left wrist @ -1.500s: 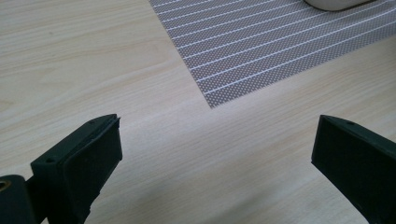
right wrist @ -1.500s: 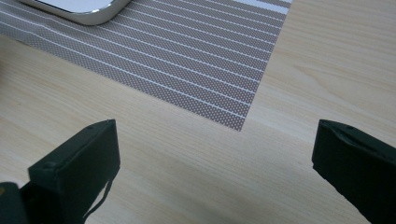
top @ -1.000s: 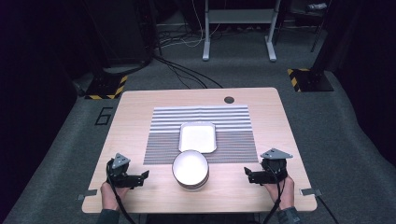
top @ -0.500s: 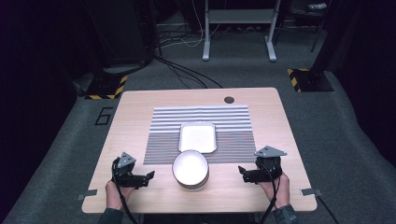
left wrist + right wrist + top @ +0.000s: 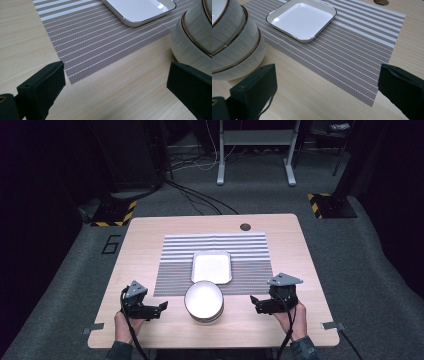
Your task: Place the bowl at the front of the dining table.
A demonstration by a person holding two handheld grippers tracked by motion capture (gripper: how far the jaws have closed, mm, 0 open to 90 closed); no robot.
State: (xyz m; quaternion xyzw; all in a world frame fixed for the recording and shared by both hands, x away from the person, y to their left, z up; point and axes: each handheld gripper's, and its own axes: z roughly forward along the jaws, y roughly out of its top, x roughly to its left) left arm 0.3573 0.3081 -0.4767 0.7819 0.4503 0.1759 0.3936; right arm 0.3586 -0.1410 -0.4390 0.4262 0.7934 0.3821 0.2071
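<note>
A stack of white bowls (image 5: 203, 301) with thin dark rims stands near the table's front edge, just in front of a striped placemat (image 5: 215, 262). A white square plate (image 5: 211, 267) lies on the mat behind the bowls. My left gripper (image 5: 161, 307) is open, left of the bowls, pointing toward them; the bowl stack (image 5: 193, 37) is beside its right jaw. My right gripper (image 5: 255, 302) is open, right of the stack, with the bowls (image 5: 233, 42) at its left and the plate (image 5: 300, 18) ahead. Nothing is between either pair of jaws.
The wooden table (image 5: 150, 240) has a round cable hole (image 5: 245, 226) at the back. Bare wood lies left and right of the mat. Beyond the table are a grey floor, cables and a metal stand (image 5: 255, 150).
Both grippers have moved inward toward the bowl stack, the left one rightward and the right one leftward. The bowls and plate have not moved.
</note>
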